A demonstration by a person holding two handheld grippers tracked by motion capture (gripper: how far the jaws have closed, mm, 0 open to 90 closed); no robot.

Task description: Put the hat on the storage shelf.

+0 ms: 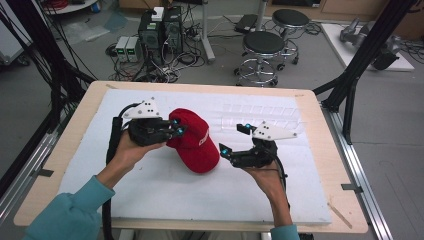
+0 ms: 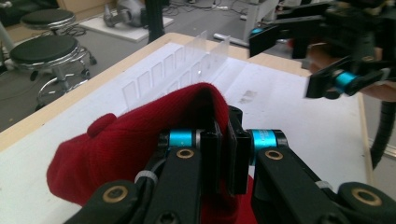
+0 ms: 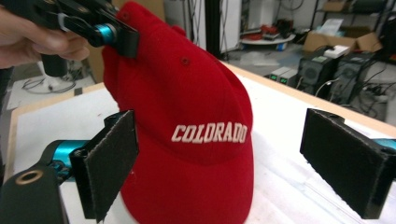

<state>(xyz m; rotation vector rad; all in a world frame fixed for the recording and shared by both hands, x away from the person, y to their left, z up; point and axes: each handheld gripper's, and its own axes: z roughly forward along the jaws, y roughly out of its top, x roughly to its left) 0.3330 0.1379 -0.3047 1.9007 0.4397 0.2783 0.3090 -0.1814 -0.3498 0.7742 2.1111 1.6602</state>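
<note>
Left gripper (image 1: pixel 176 131): clamped on the rear edge of a red cap (image 1: pixel 196 142), its two pads pressed together with the red fabric pinched between them, as the left gripper view (image 2: pixel 224 156) shows.
Red cap: hangs from that pinch, crown rising just ahead of the left gripper's jaws, brim end resting on the white mat (image 1: pixel 165 192); white lettering "COLORADO" (image 3: pixel 209 133) faces the right gripper.
Right gripper (image 1: pixel 234 140): released, jaws spread wide, to the cap's right and apart from it in the high view; in its own view (image 3: pixel 219 172) the cap stands between the two pads, seemingly untouched by either.
Clear divider strip (image 2: pixel 187 65): upright beyond the cap, ahead of the left gripper.
Table (image 1: pixel 325 150): wooden edge around the mat.
</note>
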